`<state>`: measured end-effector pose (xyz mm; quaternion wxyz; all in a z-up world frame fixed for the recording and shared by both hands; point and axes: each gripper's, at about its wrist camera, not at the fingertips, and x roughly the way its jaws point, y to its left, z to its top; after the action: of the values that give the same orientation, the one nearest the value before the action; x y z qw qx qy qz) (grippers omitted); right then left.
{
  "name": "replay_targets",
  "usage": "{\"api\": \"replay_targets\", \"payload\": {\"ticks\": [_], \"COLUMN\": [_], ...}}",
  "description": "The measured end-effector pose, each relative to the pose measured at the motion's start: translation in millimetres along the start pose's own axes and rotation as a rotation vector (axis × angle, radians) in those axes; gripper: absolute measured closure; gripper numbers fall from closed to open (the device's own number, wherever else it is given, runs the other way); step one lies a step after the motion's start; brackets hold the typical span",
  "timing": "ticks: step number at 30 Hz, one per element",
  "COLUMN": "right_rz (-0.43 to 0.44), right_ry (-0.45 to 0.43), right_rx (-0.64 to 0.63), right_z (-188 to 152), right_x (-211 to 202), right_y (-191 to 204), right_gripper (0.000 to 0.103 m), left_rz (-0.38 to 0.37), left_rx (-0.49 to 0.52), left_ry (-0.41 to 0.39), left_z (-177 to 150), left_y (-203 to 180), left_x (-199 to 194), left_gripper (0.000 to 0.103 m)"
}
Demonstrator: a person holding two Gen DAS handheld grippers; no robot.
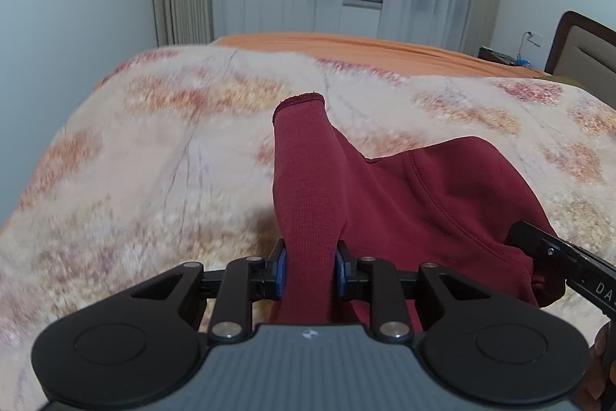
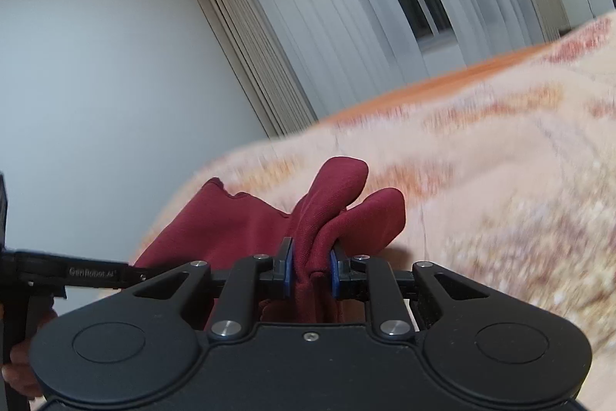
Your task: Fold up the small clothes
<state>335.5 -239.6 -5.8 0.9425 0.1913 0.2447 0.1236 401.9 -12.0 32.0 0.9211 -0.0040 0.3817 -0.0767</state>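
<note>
Left gripper (image 1: 309, 270) pinches maroon sweatshirt (image 1: 415, 203) by sleeve (image 1: 302, 180); right gripper (image 2: 311, 274) clamps bunched fabric. Garment hangs between both, partly draped on floral blanket (image 1: 154, 149), likely lifted to spread flat for folding.

**Both our grippers clamped**

Our black two-finger left gripper (image 1: 308, 266) points steeply downward, blue pads pressing dark red knit fabric (image 1: 304, 187). Our black right gripper (image 2: 311, 270), rolled sideways, pinches bunched folds of it just beside the left.
</note>
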Motion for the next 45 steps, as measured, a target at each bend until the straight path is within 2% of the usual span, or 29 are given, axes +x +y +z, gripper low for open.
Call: {"api": "replay_targets", "payload": {"ticks": [3, 5, 8, 12, 15, 17, 19, 23, 25, 28, 35, 45], "right_rz": [-0.056, -0.060, -0.070, -0.080, -0.103, -0.119, -0.137, -0.156, -0.156, -0.127, -0.124, -0.130], "right_ry": [0.037, 0.044, 0.050, 0.053, 0.055, 0.053, 0.049, 0.014, -0.011, -0.051, -0.127, -0.189], "right_rx": [-0.006, -0.002, -0.019, -0.036, -0.045, -0.052, -0.060, -0.087, -0.103, -0.122, -0.145, -0.204], "right_z": [-14, -18, -18, -15, -15, -14, -14, -15, -16, -17, -16, -25], "right_x": [13, 12, 11, 12, 13, 10, 5, -16, -30, -53, -99, -136], "right_y": [-5, -8, -7, -7, -6, -5, -3, 6, 12, 20, 38, 56], "right_gripper": [0.083, 0.083, 0.082, 0.078, 0.070, 0.065, 0.045, 0.025, 0.010, 0.003, 0.001, 0.001], "left_rz": [-0.006, -0.005, -0.031, -0.010, 0.015, 0.027, 0.043, 0.046, 0.046, 0.039, 0.066, 0.111], "left_rx": [-0.059, -0.087, -0.110, -0.097, -0.077, -0.075, -0.088, -0.125, -0.141, -0.145, -0.114, -0.099], "left_ry": [0.069, 0.059, 0.039, 0.044, 0.037, 0.031, 0.020, -0.015, -0.031, -0.052, -0.098, -0.151], "left_z": [-27, -40, -43, -39, -39, -39, -38, -37, -38, -41, -57, -77], "left_y": [19, 27, 34, 33, 31, 32, 33, 36, 35, 33, 23, 15], "left_x": [30, 36, 28, 25, 22, 19, 13, -6, -19, -38, -78, -116], "left_gripper": [0.075, 0.073, 0.069, 0.063, 0.048, 0.024, 0.010, 0.001, 0.001, 0.001, 0.001, 0.001]}}
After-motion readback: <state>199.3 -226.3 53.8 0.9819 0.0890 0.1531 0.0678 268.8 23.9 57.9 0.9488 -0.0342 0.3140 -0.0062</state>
